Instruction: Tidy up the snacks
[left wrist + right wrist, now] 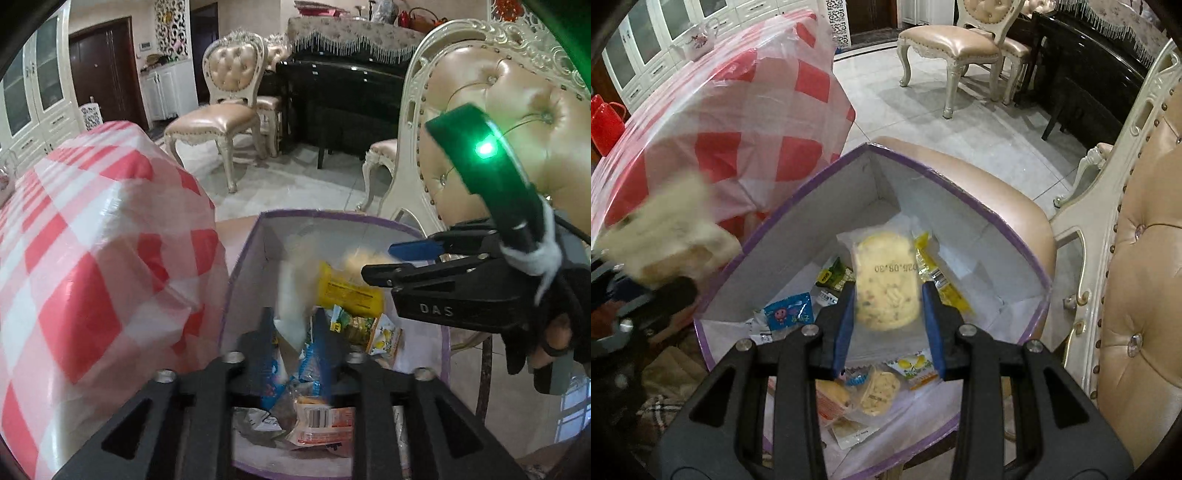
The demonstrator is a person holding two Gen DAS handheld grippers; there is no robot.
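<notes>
A purple-rimmed cardboard box (pixel 1015 240) sits on a chair seat and holds several wrapped snacks. My right gripper (pixel 888 295) is over the box with a clear-wrapped pale cookie (pixel 886 280) between its blue pads; the packet looks blurred and the jaws stand wide around it. In the left wrist view my left gripper (pixel 295 332) is above the same box (pixel 243 258), with a blurred white packet (pixel 291 306) between its fingers. The right gripper shows at right in that view (pixel 384 266). A yellow packet (pixel 349 291) lies in the box.
A table with a red-and-white checked cloth (pixel 92 240) stands just left of the box. An ornate beige chair back (pixel 498 122) rises to the right. More chairs (pixel 221 122) and a black piano (pixel 343 96) stand across the tiled floor.
</notes>
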